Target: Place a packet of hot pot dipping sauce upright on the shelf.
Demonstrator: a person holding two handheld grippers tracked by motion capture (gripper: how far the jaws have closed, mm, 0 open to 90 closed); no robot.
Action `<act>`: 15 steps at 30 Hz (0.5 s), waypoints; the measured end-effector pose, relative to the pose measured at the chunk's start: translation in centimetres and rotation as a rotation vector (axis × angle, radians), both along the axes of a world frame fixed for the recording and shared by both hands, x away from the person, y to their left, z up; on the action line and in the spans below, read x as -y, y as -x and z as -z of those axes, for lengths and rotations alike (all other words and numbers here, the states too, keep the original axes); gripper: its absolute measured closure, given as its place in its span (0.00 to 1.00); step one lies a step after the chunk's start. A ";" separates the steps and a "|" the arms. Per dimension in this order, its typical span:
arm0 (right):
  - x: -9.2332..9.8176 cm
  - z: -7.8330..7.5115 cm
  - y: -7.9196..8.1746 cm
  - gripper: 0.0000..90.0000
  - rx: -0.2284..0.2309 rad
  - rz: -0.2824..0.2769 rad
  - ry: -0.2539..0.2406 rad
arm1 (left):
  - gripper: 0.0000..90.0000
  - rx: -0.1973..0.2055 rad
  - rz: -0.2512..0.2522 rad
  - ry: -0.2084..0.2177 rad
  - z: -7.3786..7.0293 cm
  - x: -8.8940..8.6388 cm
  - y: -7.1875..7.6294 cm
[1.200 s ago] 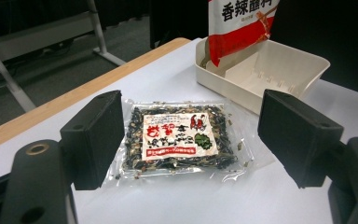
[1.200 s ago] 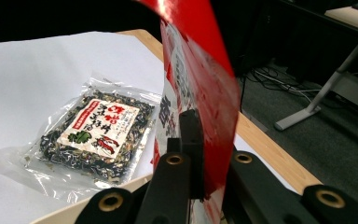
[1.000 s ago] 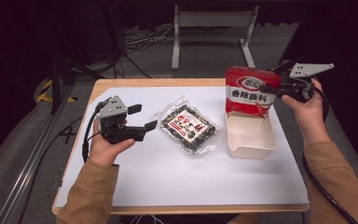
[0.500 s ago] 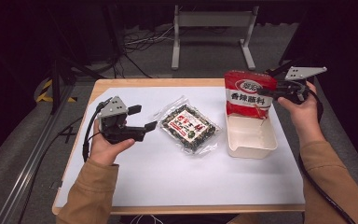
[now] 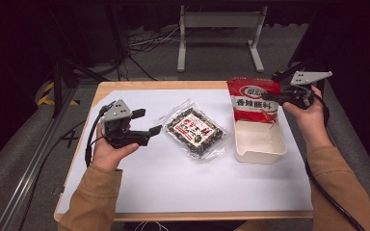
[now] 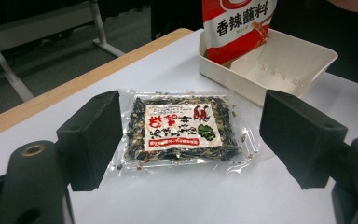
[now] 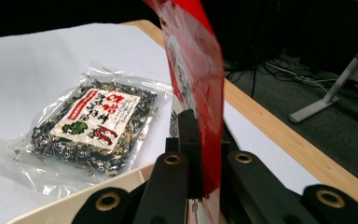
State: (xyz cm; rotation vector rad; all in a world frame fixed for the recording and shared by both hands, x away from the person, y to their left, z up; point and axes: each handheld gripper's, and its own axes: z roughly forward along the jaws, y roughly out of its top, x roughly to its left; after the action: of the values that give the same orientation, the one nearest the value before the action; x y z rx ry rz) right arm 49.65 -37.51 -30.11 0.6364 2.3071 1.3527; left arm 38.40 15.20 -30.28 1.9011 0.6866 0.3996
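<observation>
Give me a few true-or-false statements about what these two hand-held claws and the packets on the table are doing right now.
1. The right gripper is clamped on the red printed seasoning pouch. True.
2. The red pouch lies flat on the white table cover. False: it stands upright, its lower end in the cream plastic tray.
3. The left gripper has open jaws. True.
4. The left gripper holds the clear packet of dark dried mix. False: the packet lies on the white table cover, untouched.
</observation>
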 end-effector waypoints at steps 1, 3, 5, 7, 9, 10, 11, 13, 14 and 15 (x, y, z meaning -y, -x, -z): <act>-0.1 0.1 0.0 0.98 -0.002 -0.004 0.008 | 0.24 0.001 0.001 0.001 0.0 0.0 0.0; -0.2 0.4 0.1 0.99 -0.012 -0.002 0.014 | 0.24 0.000 0.001 0.000 0.0 0.0 0.0; -0.2 0.7 0.0 0.99 -0.020 0.007 0.029 | 0.24 -0.002 0.001 0.002 0.1 0.1 -0.1; 0.1 1.1 0.0 0.99 -0.031 0.019 0.028 | 0.24 0.001 0.004 -0.005 0.2 0.1 -0.1; 0.4 1.5 0.0 0.99 -0.042 0.030 0.020 | 0.24 -0.008 0.001 0.001 0.2 0.1 -0.2; 0.4 1.5 0.0 0.99 -0.042 0.030 0.020 | 0.24 -0.008 0.001 0.001 0.2 0.1 -0.2; 0.5 1.7 0.0 0.99 -0.048 0.038 0.023 | 0.24 -0.007 0.000 -0.001 0.3 0.1 -0.2; 0.7 2.0 0.1 0.99 -0.059 0.052 0.028 | 0.24 -0.012 -0.003 -0.001 0.4 0.1 -0.3; 0.8 2.1 0.1 0.99 -0.062 0.057 0.024 | 0.24 -0.013 0.000 -0.004 0.4 0.1 -0.4; 1.0 2.2 0.2 0.99 -0.066 0.061 0.021 | 0.24 -0.015 -0.002 -0.004 0.4 0.1 -0.4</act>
State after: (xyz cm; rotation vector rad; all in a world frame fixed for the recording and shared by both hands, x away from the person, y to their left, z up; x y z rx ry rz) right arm 49.50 -38.49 -32.35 0.7487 2.3302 1.2962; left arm 38.77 15.08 -30.69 1.9095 0.6981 0.3884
